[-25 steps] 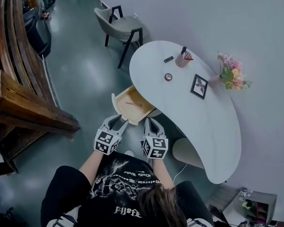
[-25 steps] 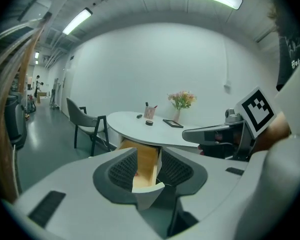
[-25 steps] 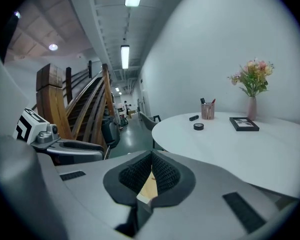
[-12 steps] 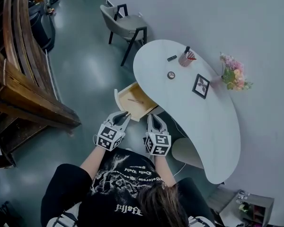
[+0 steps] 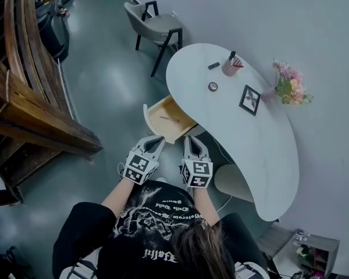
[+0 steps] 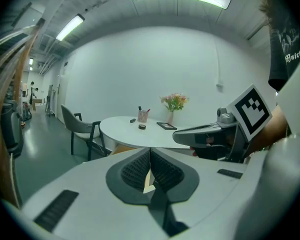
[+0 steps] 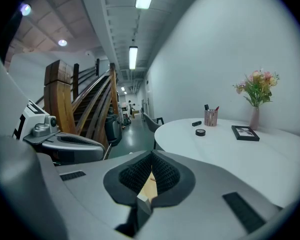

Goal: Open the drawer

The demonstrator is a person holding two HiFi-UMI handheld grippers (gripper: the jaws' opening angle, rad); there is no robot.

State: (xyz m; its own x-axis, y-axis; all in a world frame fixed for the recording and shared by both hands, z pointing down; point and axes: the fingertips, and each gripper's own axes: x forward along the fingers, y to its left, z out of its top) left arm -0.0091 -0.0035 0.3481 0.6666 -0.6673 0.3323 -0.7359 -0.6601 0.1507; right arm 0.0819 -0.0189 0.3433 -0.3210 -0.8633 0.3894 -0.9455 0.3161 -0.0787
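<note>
The pale wooden drawer [image 5: 166, 118] stands pulled out — the task is apparently done. The left hand-held gripper [image 5: 156, 140] has just closed on nothing, clear of it; the right hand-held gripper [image 5: 190, 139] is likewise pinched together, empty.

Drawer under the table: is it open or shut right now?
Open. In the head view the drawer stands pulled out from under the white table, its wooden inside exposed, with a thin item lying in it.
</note>
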